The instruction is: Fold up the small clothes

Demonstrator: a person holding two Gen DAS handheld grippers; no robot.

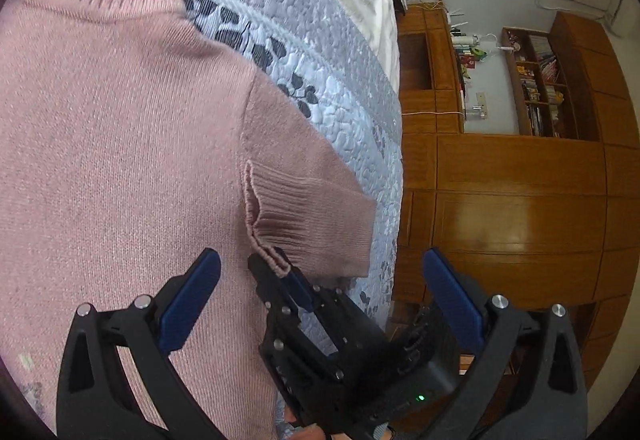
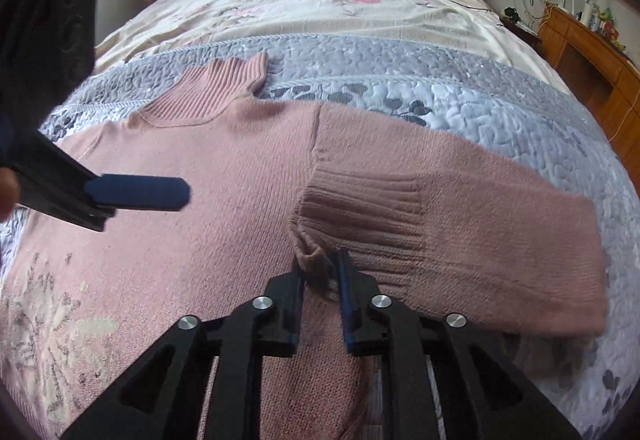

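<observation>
Pink sweater (image 2: 224,175) flat on quilted bedspread (image 2: 460,95), sleeve (image 2: 480,207) folded across toward body. Right gripper (image 2: 320,272): jaws narrow, pinching ribbed cuff (image 2: 360,211) edge between the fingertips. Left gripper (image 1: 320,272): jaws wide, holding nothing, over the sweater beside the cuff. No legible writing or labels.

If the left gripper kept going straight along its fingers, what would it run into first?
Most likely the right gripper, shut on the ribbed cuff of the pink sweater's folded sleeve, directly between the left gripper's open fingers. Depth is hard to judge in the fisheye view.
</observation>
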